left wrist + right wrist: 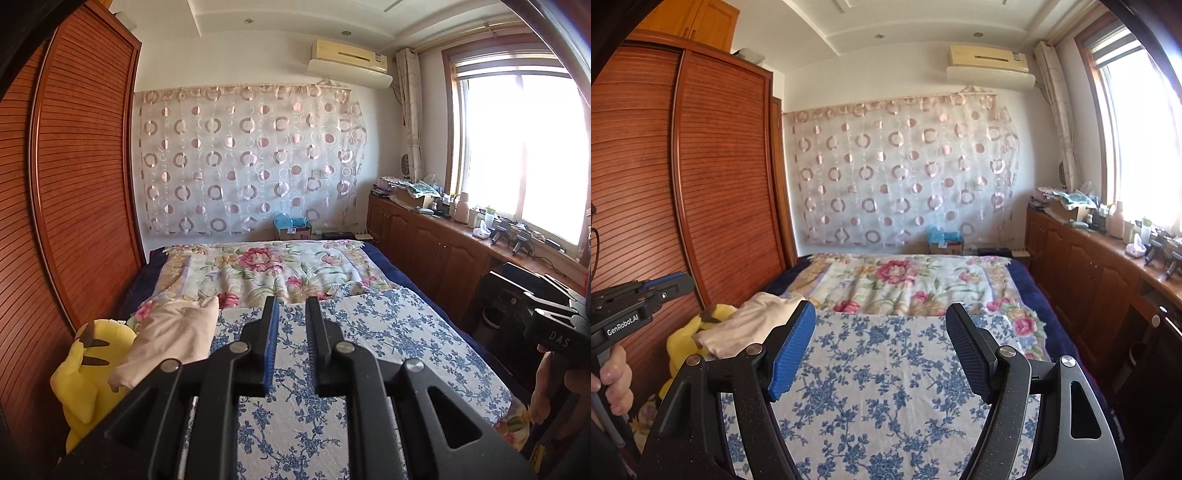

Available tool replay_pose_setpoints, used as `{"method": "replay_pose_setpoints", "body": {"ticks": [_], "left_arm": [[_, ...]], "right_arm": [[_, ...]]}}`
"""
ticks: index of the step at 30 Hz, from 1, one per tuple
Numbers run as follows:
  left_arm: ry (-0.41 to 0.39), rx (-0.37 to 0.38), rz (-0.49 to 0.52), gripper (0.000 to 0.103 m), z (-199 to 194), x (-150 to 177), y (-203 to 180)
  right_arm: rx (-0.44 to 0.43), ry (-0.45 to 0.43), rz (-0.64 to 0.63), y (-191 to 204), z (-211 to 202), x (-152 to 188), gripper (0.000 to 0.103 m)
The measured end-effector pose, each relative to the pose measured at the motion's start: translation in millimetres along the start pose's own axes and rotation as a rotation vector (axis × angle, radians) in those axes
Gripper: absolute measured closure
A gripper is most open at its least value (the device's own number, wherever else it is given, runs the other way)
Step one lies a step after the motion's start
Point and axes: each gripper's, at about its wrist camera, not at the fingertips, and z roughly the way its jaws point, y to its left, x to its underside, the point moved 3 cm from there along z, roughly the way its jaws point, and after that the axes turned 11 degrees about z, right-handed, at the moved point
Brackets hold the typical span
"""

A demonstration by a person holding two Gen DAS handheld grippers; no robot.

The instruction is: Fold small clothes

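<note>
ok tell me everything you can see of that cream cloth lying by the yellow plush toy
The cream cloth is a plain, soft-looking fabric, folded or bunched into a thick bundle with rounded creases. It lies at the left edge of the bed, resting partly on the yellow plush toy and against the blue floral sheet. Neither tool touches it.

- Left gripper (291, 306): black angular linkage arms, round silver pivot screws, blue ribbed pad.
- Right gripper (881, 314): black frame, blue textured pads; white "DAS" lettering at frame right.
</note>
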Motion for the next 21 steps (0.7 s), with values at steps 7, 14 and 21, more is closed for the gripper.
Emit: {"method": "replay_pose_setpoints", "body": {"ticks": [7, 14, 21], "left_arm": [[0.006, -0.007, -0.005, 0.091, -3.5, 2.9, 1.0], [0.009, -0.01, -0.007, 0.09, -4.0, 5.3, 4.0], [0.008, -0.011, -0.006, 0.09, -3.9, 5.0, 4.8]], "right_arm": [[0.009, -0.003, -0.002, -1.9, -1.1, -2.9, 0.028], [0.008, -0.002, -0.002, 2.7, -1.4, -1.1, 0.028], [0.009, -0.003, -0.003, 2.5, -1.5, -1.5, 0.027]]}}
